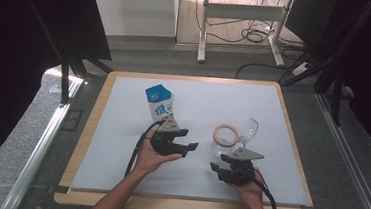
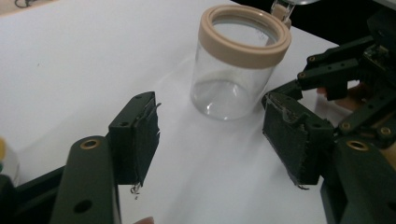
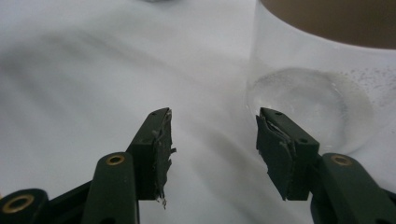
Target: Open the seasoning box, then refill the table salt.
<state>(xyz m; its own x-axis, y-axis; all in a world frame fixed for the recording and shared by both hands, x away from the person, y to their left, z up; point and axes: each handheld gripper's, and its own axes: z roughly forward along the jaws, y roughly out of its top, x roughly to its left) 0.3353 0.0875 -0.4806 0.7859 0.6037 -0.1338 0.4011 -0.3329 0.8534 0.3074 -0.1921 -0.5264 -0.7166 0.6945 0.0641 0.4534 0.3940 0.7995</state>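
Left gripper (image 1: 188,148) spread wide with nothing between the pads, aimed across the white table (image 1: 120,144) at the clear jar (image 2: 236,70). Right gripper (image 1: 217,170) half parted and empty as well, parked just beside that jar's base. Standing back near the left hand, upright and untouched: milk carton (image 1: 159,103). Sitting open between the two tools: jar with tan rim ring (image 1: 225,134), hinged clear lid (image 1: 250,130) flipped back on the far side. Risk from here, as a guess: smooth, light glass-like wall skidding or toppling under a one-sided nudge. Could also snag the swung-back lid and drag the whole thing off line toward the table edge.
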